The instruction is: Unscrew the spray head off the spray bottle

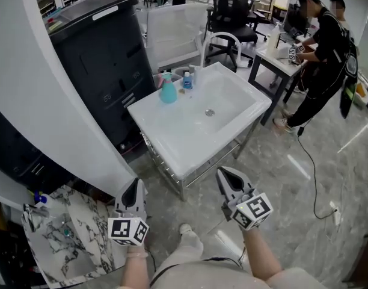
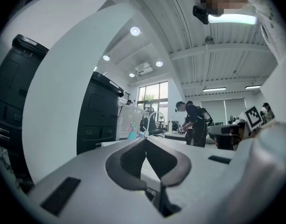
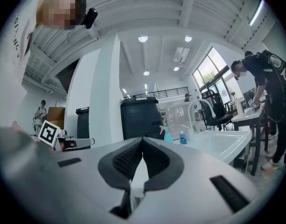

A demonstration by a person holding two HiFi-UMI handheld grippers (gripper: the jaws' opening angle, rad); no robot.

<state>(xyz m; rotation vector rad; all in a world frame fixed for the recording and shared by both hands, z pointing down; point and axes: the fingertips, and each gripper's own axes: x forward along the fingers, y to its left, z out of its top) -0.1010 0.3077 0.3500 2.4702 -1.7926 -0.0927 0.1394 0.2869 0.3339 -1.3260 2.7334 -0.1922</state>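
Spray bottle (image 1: 168, 91) stands on the far left corner of the sink (image 1: 172, 152), with a small bottle (image 1: 187, 80) just to its right. Cabinet (image 1: 100, 59) is left of the sink and office chair (image 1: 232, 17) behind it. Left hand-held gripper (image 1: 135, 185) and right hand-held gripper (image 1: 226, 176) are before it, side by side.

spray bottle (image 1: 168, 91) too small for detail, small blue bottle (image 1: 187, 81) label unreadable
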